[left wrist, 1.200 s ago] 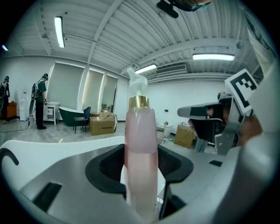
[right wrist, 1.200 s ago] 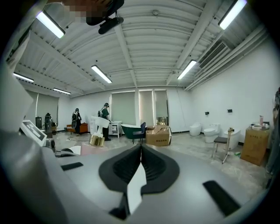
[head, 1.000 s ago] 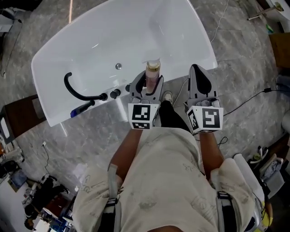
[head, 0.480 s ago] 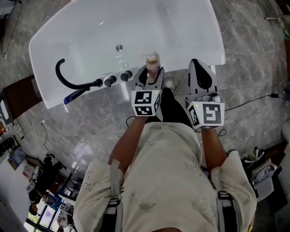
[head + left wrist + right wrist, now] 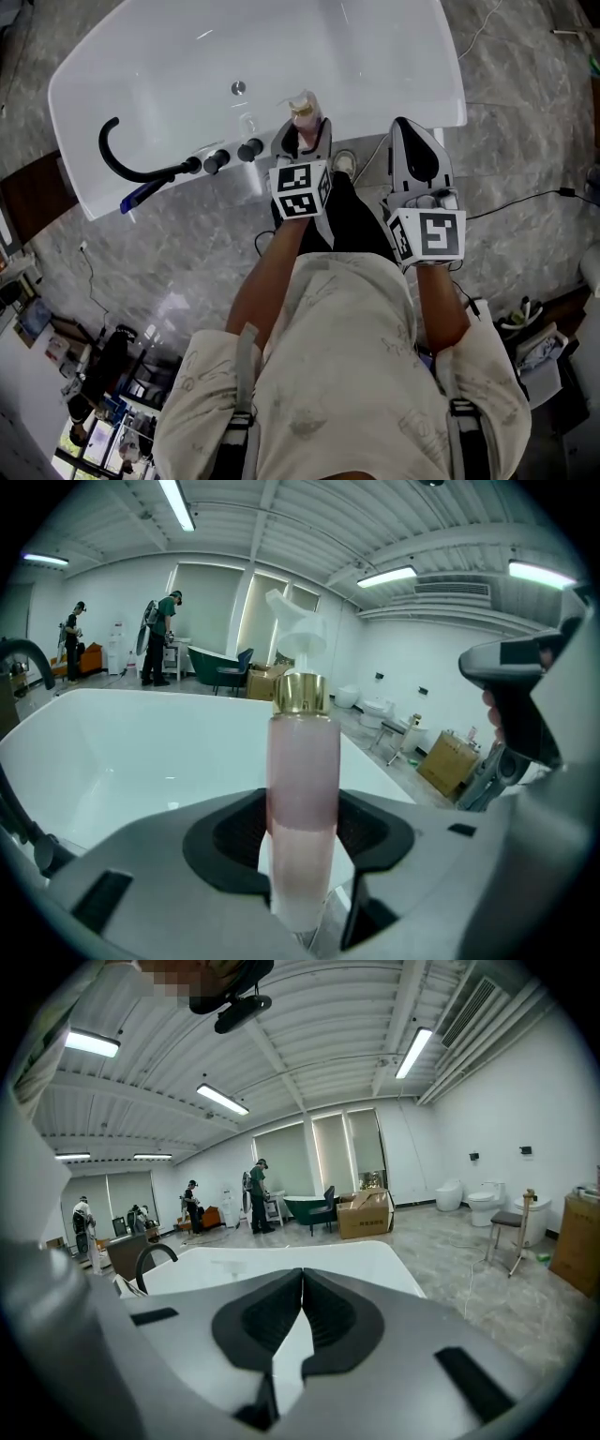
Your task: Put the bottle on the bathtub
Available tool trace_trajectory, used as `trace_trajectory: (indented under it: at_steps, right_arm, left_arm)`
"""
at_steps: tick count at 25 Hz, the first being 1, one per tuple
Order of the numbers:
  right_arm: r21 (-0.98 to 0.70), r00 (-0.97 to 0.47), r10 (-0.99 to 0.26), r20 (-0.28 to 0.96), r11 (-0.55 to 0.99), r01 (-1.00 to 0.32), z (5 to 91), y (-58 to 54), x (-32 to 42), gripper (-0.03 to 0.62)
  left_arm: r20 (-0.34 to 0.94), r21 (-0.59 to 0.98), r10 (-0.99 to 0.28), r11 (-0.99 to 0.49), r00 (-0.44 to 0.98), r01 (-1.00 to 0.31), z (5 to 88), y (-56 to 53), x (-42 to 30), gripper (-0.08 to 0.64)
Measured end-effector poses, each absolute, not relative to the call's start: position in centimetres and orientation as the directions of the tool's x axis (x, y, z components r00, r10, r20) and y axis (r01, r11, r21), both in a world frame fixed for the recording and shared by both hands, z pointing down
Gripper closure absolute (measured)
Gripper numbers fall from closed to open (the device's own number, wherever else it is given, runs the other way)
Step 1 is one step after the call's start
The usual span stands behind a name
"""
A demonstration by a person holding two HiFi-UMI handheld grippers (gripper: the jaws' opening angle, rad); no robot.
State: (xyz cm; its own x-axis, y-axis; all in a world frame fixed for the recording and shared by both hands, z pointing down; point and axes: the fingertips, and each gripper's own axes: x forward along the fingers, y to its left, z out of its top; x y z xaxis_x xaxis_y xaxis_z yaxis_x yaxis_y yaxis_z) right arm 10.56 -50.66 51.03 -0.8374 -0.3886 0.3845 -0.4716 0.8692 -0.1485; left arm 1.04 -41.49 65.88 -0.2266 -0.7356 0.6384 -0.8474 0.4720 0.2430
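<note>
I'm clamping my left gripper [image 5: 302,142] low on the pink bottle [image 5: 303,789] — upright, over the bathtub's [image 5: 433,94] near rim; my right gripper [image 5: 411,155] is idling nearby, jaws pressed together, empty. I'm judging the bottle stiff, slick and light — best gripped mid-body.

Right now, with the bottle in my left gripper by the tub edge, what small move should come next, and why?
Probably lower the left gripper straight down until the bottle rests on the bathtub rim, and only then open. The bottle stands upright, clamped between the jaws, over the white ledge beside the tap knobs. Whether its base touches the ledge cannot be seen.
</note>
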Motion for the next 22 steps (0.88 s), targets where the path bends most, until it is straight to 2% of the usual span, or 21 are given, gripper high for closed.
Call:
trace_trajectory:
  at_steps: [12,22]
  right_arm:
    - [-0.16,-0.827,-0.384,0.411,0.863,-0.48,52.9,-50.6,11.6,0.603]
    - [-0.167,-0.828,-0.382,0.411,0.861,-0.481,53.2,-50.7,10.8,0.603]
  left_arm:
    - [0.655,0.208,-0.717,0.477,-0.241,-0.854,69.1,-42.3,1.0,0.345]
    - [0.666,0.16,-0.714,0.421,-0.217,-0.893,69.1,-41.5,2.1,0.345]
